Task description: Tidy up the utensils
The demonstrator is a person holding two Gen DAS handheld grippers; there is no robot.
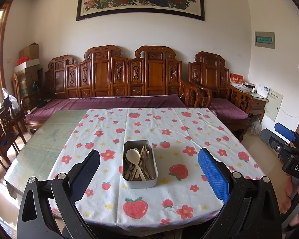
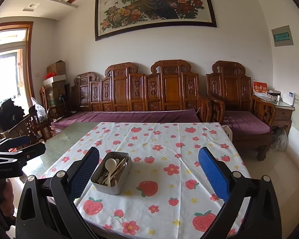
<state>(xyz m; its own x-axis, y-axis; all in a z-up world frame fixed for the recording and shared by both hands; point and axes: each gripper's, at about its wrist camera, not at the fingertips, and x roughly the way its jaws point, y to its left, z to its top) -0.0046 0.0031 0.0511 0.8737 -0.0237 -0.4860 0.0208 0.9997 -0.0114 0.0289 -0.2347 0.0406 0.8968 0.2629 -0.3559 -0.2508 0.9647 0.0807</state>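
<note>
A rectangular metal tin (image 1: pixel 140 182) (image 2: pixel 109 188) stands in the middle of the flowered tablecloth, holding several utensils: a cream spoon (image 1: pixel 134 156) (image 2: pixel 110 164), wooden sticks and metal pieces. My left gripper (image 1: pixel 149 171) is open, held above the table's near edge, with the tin framed between its blue-padded fingers at a distance. My right gripper (image 2: pixel 148 171) is open too, with the tin just inside its left finger but further off. Neither gripper holds anything. In the left wrist view the right gripper (image 1: pixel 287 139) shows at the far right, a hand on its handle.
The white cloth with strawberries and flowers (image 1: pixel 169 131) covers most of a glass-topped table (image 1: pixel 45 139). Behind the table runs a carved wooden sofa with purple cushions (image 1: pixel 113 101). Wooden chairs (image 1: pixel 4 127) stand at the left. A side cabinet (image 2: pixel 283 111) is at the right.
</note>
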